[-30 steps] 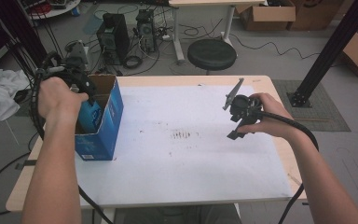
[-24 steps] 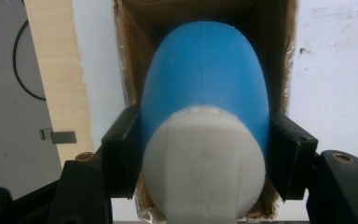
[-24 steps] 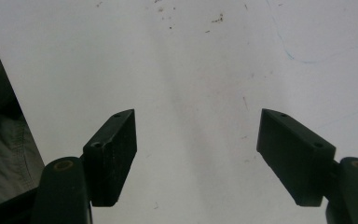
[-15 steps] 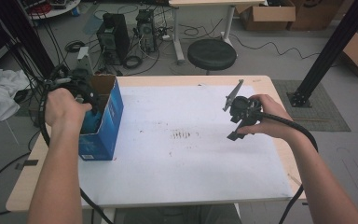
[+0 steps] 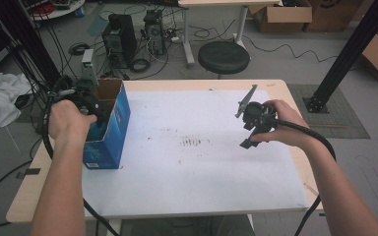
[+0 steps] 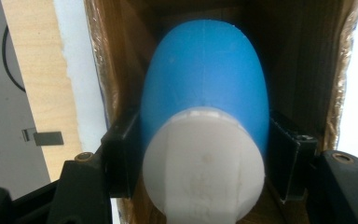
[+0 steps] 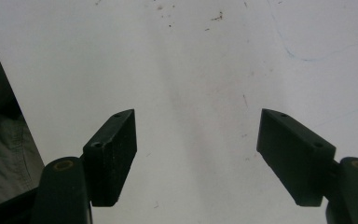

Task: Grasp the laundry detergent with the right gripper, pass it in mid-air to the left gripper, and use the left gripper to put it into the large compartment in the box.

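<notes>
Fingers (image 6: 121,158) of the left gripper (image 6: 200,158) grasp a blue bulb (image 6: 205,84) inside the box (image 5: 120,115); right gripper (image 7: 198,154) gapes empty over the worktop (image 5: 202,167); bulb apparently not yet released.

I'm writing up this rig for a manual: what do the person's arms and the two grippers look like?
Both forearms are bare, with no sleeves or gloves in view. The left gripper and right gripper are black, each with two flat, blocky jaws with small screw holes, on arms with brass-coloured pivot fittings. A thick black cable trails from each gripper. A grey plate sticks up from the right one.
</notes>
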Available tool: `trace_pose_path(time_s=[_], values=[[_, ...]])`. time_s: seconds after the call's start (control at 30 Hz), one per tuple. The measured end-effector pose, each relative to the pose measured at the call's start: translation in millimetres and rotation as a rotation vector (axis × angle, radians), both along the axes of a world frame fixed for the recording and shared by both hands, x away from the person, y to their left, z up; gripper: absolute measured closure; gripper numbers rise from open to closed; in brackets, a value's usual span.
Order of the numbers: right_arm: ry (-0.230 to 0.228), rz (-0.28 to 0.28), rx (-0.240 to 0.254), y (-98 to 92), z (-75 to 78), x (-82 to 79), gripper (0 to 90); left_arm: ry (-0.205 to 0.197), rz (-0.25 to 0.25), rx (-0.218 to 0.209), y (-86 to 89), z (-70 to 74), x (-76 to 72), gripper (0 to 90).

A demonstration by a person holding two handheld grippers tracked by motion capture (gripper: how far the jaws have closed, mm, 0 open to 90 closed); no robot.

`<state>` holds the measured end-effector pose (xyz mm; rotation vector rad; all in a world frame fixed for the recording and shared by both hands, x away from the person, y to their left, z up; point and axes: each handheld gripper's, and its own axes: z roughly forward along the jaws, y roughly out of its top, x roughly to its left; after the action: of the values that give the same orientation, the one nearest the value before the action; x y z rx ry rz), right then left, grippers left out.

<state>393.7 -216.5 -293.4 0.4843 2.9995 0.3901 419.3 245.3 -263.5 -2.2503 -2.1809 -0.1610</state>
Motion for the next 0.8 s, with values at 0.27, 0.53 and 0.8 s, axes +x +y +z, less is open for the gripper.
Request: trace_pose_path(time_s=[0.27,0.53,0.8], values=[[0.002,-0.001,-0.001,1.0,-0.6,-0.9,28.8,0.002,0.001,-0.001,-0.9,-3.2,-1.2,38.6],[0.0,0.001,-0.003,1.9,-1.6,-2.4,28.7,0.012,-0.002,0.009,-4.4,-4.0,-2.3,38.3],[0.0,0.001,0.0,0.7,-0.7,-3.3,28.7,0.015,-0.002,0.022,-8.7,-4.7,-1.5,37.9]])
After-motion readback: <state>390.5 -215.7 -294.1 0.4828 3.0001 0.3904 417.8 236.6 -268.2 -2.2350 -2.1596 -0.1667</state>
